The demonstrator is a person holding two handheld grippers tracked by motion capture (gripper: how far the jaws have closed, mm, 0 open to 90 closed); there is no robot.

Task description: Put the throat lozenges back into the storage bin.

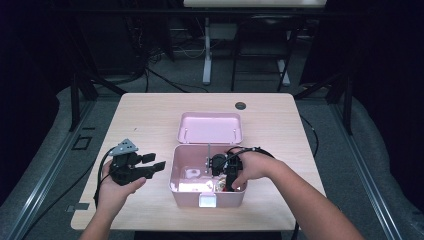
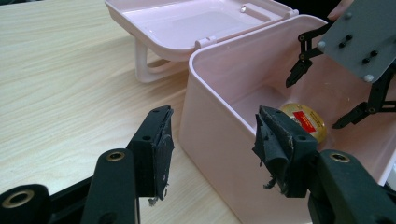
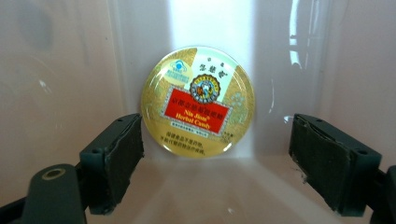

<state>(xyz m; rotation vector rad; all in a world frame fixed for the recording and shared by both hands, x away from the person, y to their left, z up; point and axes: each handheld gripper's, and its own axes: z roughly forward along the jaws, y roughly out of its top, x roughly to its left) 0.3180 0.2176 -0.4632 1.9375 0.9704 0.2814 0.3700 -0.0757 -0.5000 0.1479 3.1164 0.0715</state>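
The box (image 1: 207,192) stands near the front edge of the table (image 1: 150,115), its lid (image 1: 210,127) thrown back flat behind it, which leaves the whole top free for reaching down inside. The right gripper (image 1: 225,172) is lowered into the box from above, the hand (image 1: 252,167) tilting it steeply so its camera looks straight at the tin (image 3: 198,101). The tin, a round gold one with a red label, lies on the box floor close against a wall, toward the right end of the box; in the left gripper view it shows as a gold disc (image 2: 306,122) low down inside. The right jaws stand wide apart, one on each side of the tin and a little short of it, holding nothing; that spread seems chosen to clear the tin's full width before closing on its rim. The left gripper (image 2: 212,156) waits outside, just beside the box's left wall, its jaws also open and empty, near enough, I judge, to steady the box if the grasp drags it.
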